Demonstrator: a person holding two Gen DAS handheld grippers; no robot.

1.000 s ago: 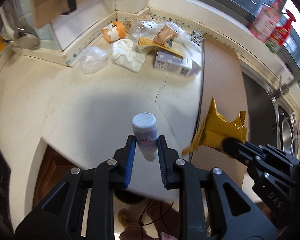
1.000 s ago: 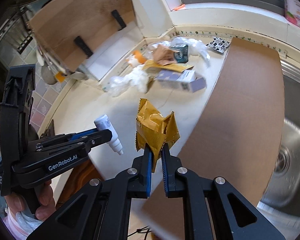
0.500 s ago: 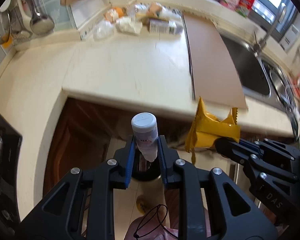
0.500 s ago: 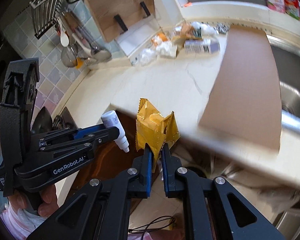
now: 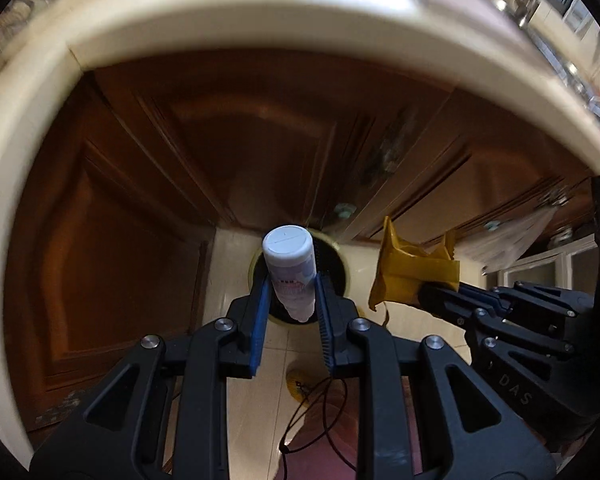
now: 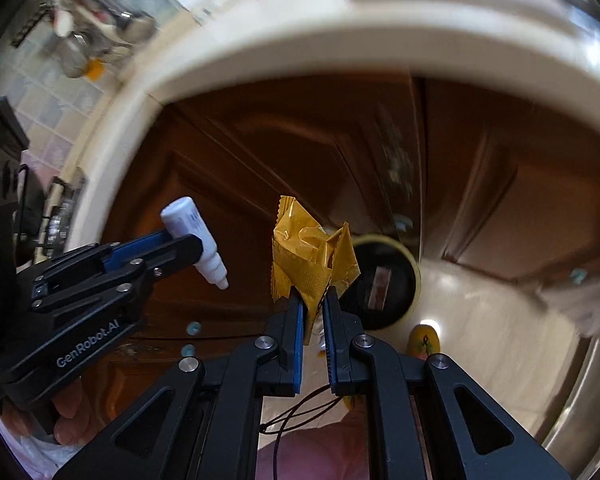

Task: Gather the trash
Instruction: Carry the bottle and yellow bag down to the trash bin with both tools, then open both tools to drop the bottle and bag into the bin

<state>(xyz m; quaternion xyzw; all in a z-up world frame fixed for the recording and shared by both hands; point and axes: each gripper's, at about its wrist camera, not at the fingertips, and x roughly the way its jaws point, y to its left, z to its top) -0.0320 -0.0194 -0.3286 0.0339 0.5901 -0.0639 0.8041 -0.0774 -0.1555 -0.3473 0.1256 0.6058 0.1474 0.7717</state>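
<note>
At the far left of the right wrist view, a person's fingers (image 6: 70, 412) wrap the handle of the left gripper (image 6: 188, 246), which reaches in from the left edge. Its blue-padded jaws pinch a small white bottle (image 6: 192, 242) around the middle; the flat base points up and to the left, and the narrow dropper tip points down and to the right. In the left wrist view the same gripper (image 5: 291, 300) fills the lower frame, its jaws only partly apart and pressed on either side of the bottle (image 5: 290, 268), whose round white base faces the camera. Directly behind the bottle, on the pale tiled floor (image 5: 236, 264), stands a round dark bin (image 5: 338, 268) with a yellowish rim, partly hidden by the bottle and the jaws.

Further right, the right gripper (image 6: 311, 312) has its jaws squeezed almost together on the lower corner of a crumpled yellow wrapper (image 6: 310, 258), which stands up above the fingertips. Seen from the left wrist camera, that gripper (image 5: 440, 296) comes in from the right edge with the wrapper (image 5: 410, 274) sticking out to the left, near the bin's rim. In the right wrist view the bin (image 6: 384, 280) sits just right of the wrapper, on the floor, with some flat scrap inside it. Brown wooden cabinet doors (image 6: 260, 152) rise behind everything under a cream countertop edge (image 6: 300, 52), both blurred.
</note>
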